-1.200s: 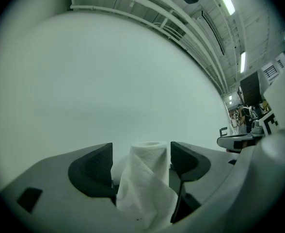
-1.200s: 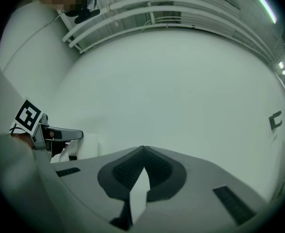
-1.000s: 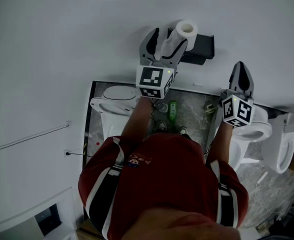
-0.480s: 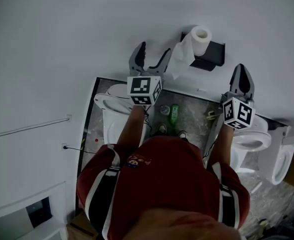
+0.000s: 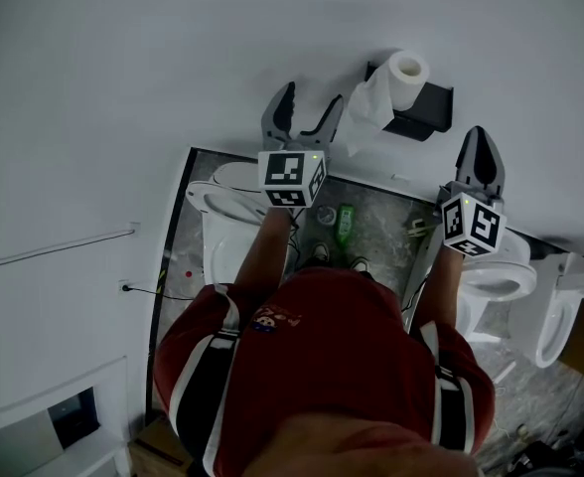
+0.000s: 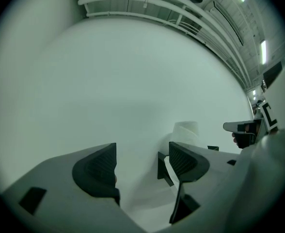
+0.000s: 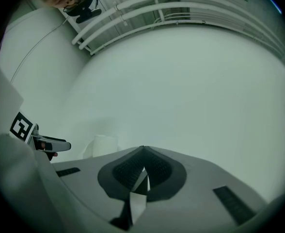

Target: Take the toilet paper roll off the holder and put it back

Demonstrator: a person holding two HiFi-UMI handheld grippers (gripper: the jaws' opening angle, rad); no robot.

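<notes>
A white toilet paper roll (image 5: 407,68) sits on a black holder (image 5: 429,105) fixed to the white wall, with a loose tail of paper (image 5: 366,112) hanging to its left. My left gripper (image 5: 303,115) is open just left of that tail, with nothing between its jaws. In the left gripper view the roll (image 6: 186,130) shows beyond the right jaw, and the left gripper (image 6: 142,161) faces bare wall. My right gripper (image 5: 480,149) is shut and empty, to the right of and below the holder. In the right gripper view the roll (image 7: 103,144) lies to the left of the right gripper (image 7: 142,168).
Below stand white toilets (image 5: 224,193) (image 5: 502,256) (image 5: 560,301) on a mottled floor, with a green bottle (image 5: 344,223) between them. A cable (image 5: 54,254) runs along the wall at the left.
One second ago my left gripper's jaws stood around the roll. It has since let go and drawn back to the left, open. The roll stays on the holder. The right gripper has hardly moved.
</notes>
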